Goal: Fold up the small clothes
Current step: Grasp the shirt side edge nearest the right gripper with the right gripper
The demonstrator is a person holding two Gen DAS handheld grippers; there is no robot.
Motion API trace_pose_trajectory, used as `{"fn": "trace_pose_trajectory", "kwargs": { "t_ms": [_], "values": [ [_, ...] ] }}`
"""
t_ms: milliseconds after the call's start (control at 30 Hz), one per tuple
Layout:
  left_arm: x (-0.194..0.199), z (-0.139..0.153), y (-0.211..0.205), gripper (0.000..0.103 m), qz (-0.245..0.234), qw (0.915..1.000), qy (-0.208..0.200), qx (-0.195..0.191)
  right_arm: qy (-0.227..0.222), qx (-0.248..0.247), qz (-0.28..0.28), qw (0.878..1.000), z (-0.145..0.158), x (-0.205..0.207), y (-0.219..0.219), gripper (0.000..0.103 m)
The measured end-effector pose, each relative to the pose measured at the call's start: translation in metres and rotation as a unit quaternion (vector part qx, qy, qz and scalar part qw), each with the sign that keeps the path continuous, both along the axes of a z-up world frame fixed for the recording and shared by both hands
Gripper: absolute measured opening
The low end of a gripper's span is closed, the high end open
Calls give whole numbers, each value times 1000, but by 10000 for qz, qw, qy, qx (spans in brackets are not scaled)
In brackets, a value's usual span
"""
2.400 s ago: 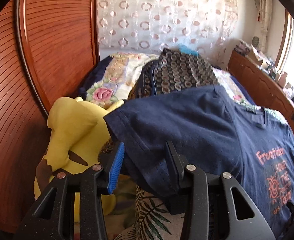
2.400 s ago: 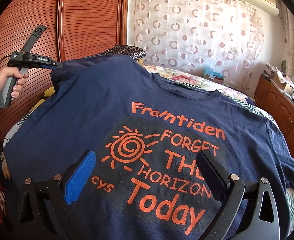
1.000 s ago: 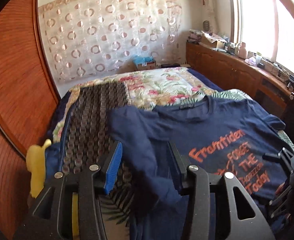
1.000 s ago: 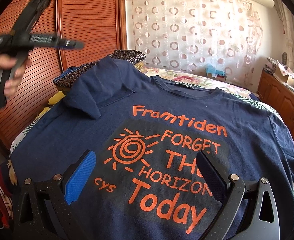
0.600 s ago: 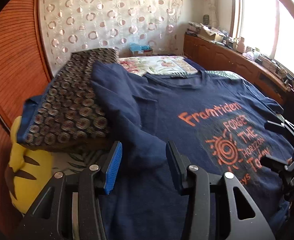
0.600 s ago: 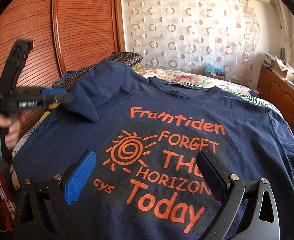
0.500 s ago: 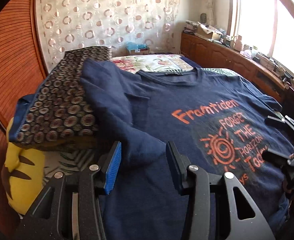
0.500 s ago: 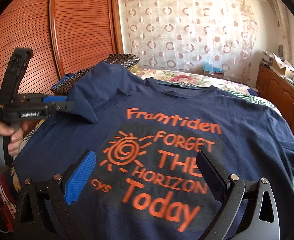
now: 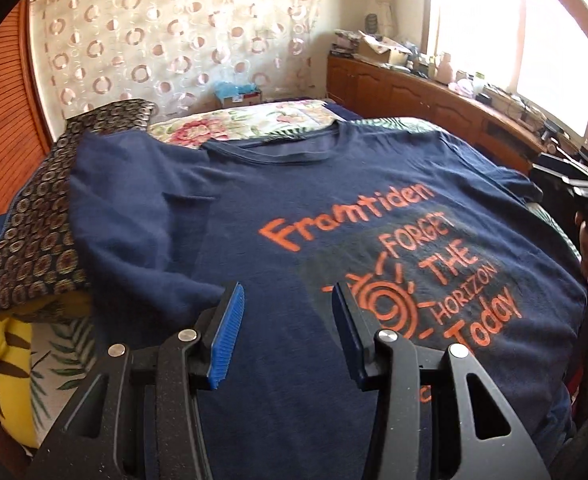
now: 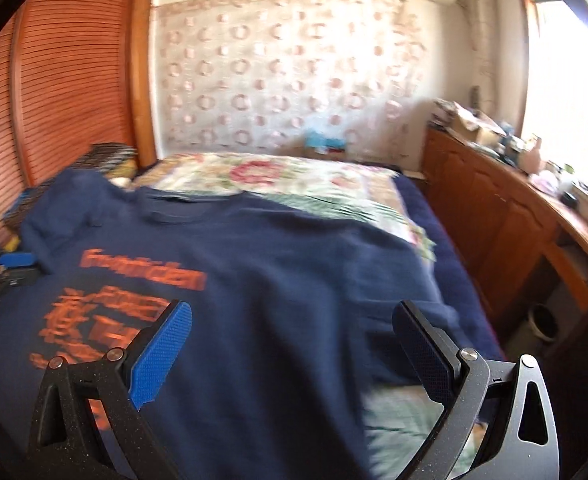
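Observation:
A navy T-shirt (image 9: 318,200) with orange print lies face up on the bed; it also shows, blurred, in the right wrist view (image 10: 277,264). Its left sleeve (image 9: 133,216) is folded inward over the body. My left gripper (image 9: 285,328) is open and empty, just above the shirt's lower left part. My right gripper (image 10: 294,340) is wide open and empty, over the shirt's right side. The right sleeve (image 10: 422,312) lies flat near the bed's right edge. The left gripper shows at the left edge of the right wrist view (image 10: 9,268).
A dark patterned cushion (image 9: 45,216) and a yellow plush toy (image 9: 5,360) lie left of the shirt. A wooden wardrobe (image 10: 61,80) stands left. A cluttered wooden cabinet (image 10: 502,208) runs along the right. Floral bedding (image 10: 285,184) lies beyond the collar.
The left gripper has let go of the left sleeve, now folded onto the shirt, and moved right over the body. The right gripper has swung right toward the right sleeve.

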State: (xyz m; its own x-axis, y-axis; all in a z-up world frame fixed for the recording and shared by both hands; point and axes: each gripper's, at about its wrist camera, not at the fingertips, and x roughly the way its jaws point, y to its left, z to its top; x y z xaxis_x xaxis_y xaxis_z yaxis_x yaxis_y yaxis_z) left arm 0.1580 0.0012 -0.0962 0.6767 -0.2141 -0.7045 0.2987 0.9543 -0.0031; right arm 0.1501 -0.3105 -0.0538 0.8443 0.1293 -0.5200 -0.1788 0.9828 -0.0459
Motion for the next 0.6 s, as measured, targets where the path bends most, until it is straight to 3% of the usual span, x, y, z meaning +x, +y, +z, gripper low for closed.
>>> {"fn": "trace_pose_trajectory", "kwargs": {
  "t_ms": [233, 533, 567, 600],
  "values": [
    [20, -15, -16, 47, -23, 9995, 252, 201, 417, -8, -518, 9978, -14, 19, -59, 96],
    [27, -25, -19, 48, -102, 9988, 469, 105, 1040, 301, -664, 9919, -18, 49, -81, 79],
    [28, -26, -19, 50, -117, 9988, 472, 93, 1113, 350, -645, 9911, -19, 51, -79, 77],
    [27, -26, -19, 59, -177, 9986, 491, 62, 1181, 435, -618, 9901, -19, 54, -81, 76]
  ]
}}
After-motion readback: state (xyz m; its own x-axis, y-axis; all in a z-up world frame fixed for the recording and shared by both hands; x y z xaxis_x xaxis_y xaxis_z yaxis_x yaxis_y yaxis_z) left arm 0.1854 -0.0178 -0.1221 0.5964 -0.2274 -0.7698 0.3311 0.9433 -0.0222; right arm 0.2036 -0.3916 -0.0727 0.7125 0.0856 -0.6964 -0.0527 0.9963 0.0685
